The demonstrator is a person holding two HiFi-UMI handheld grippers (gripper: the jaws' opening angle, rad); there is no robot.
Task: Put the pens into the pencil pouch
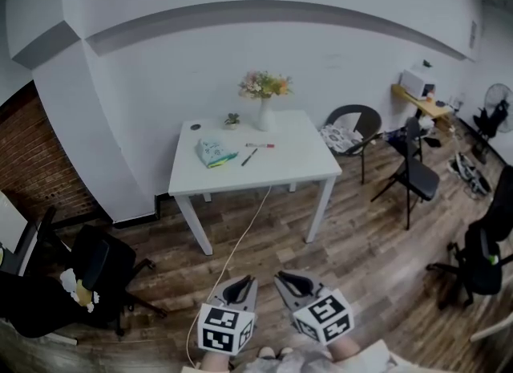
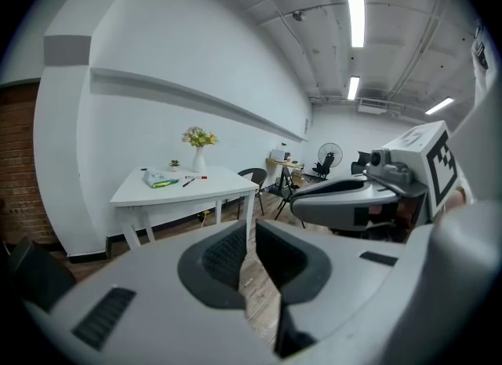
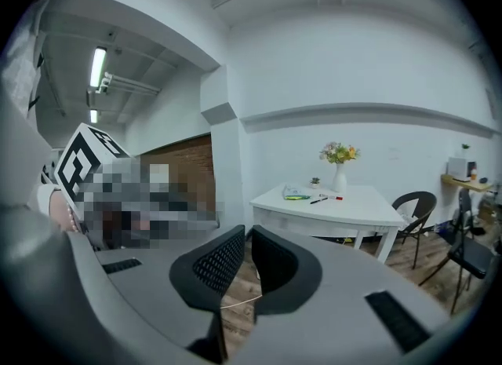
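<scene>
Wood-plank floor and a plain white wall frame a white desk standing well ahead of the person, with dark chairs off its right side. The pencil pouch lies flat toward the desk's left edge. A black pen lies just beside the pouch, near the middle of the desk, and a red-capped pen sits a little nearer the far edge, where a vase of flowers stands. Both tools are held low and well apart from the desk: the left gripper and the right gripper each have their jaws drawn together on nothing. The step in hand looks like the approach, so nothing has gone into the pouch yet. To do it well, both sets of jaws should be parted before reaching the desk. One gripper should steady or hold open the pouch's mouth while the other takes a pen across its barrel near the middle, so it does not roll or pivot. A pale cable trails across the floor from under the desk and is worth stepping around. Only the head view lays out pouch and pens from above. The gripper views alone show the pads meeting, and from their low angle the pens shrink to slivers on the desk.
</scene>
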